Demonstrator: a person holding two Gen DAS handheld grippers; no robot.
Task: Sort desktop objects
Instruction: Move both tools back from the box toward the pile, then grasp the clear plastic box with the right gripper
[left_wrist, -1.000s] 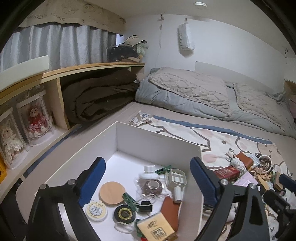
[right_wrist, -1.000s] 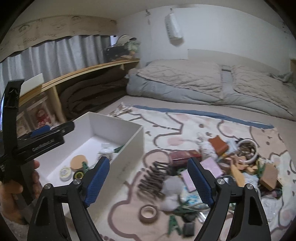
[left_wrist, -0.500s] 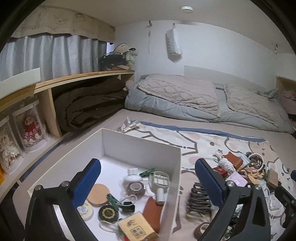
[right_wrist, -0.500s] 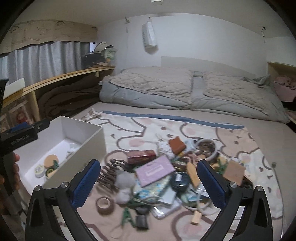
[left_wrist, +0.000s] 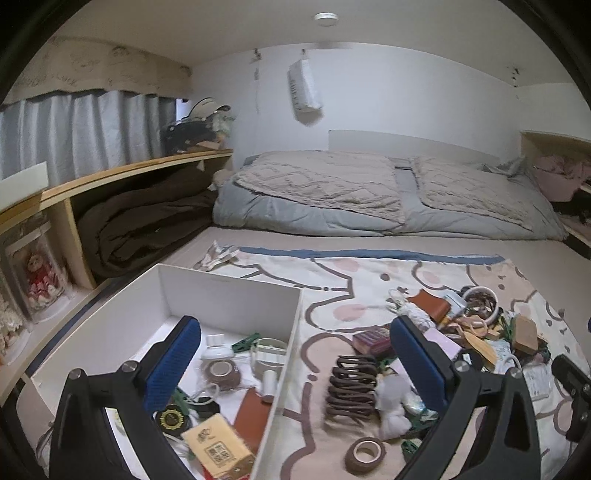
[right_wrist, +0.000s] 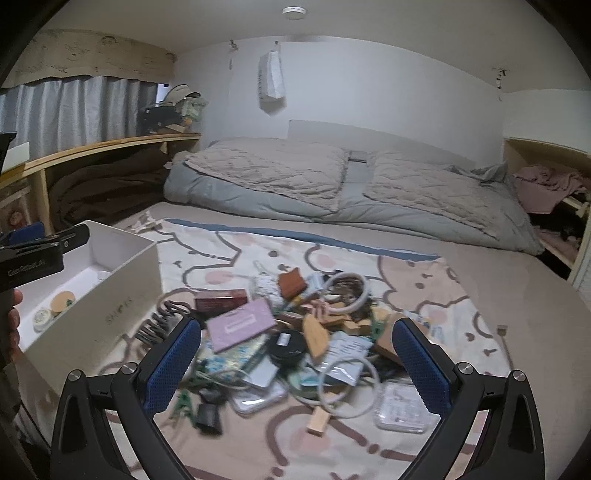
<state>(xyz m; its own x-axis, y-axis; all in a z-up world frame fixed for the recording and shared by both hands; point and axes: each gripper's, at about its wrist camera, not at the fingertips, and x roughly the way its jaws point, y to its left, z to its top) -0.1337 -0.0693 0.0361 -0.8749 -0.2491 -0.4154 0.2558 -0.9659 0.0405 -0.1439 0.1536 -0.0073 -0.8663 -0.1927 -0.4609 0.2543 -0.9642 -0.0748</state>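
The white box (left_wrist: 229, 291) holds a brown tape roll (left_wrist: 220, 371), a tan card box (left_wrist: 218, 448), a brown pouch (left_wrist: 255, 410) and a black tin (left_wrist: 171, 419). My left gripper (left_wrist: 295, 354) hangs open over the box's right wall with nothing between its fingers. Right of the box, a pile on the patterned mat (right_wrist: 258, 247) includes a brown hair claw (left_wrist: 349, 387), a pink card (right_wrist: 240, 323), a black round tin (right_wrist: 286, 343) and a white bowl (right_wrist: 347, 291). Above that pile my right gripper (right_wrist: 295, 350) is open and empty.
A tape roll (left_wrist: 365, 454) and a clear plastic case (right_wrist: 402, 406) lie at the pile's near edge. Folded grey bedding (right_wrist: 332, 184) fills the back. A wooden shelf (left_wrist: 129, 173) with a dark blanket runs along the left. A hand (right_wrist: 11, 321) holds the left gripper (right_wrist: 33, 254).
Both grippers moved to the right: the box slid left in both views and the pile came under the right gripper. Both pairs of jaws opened wider.
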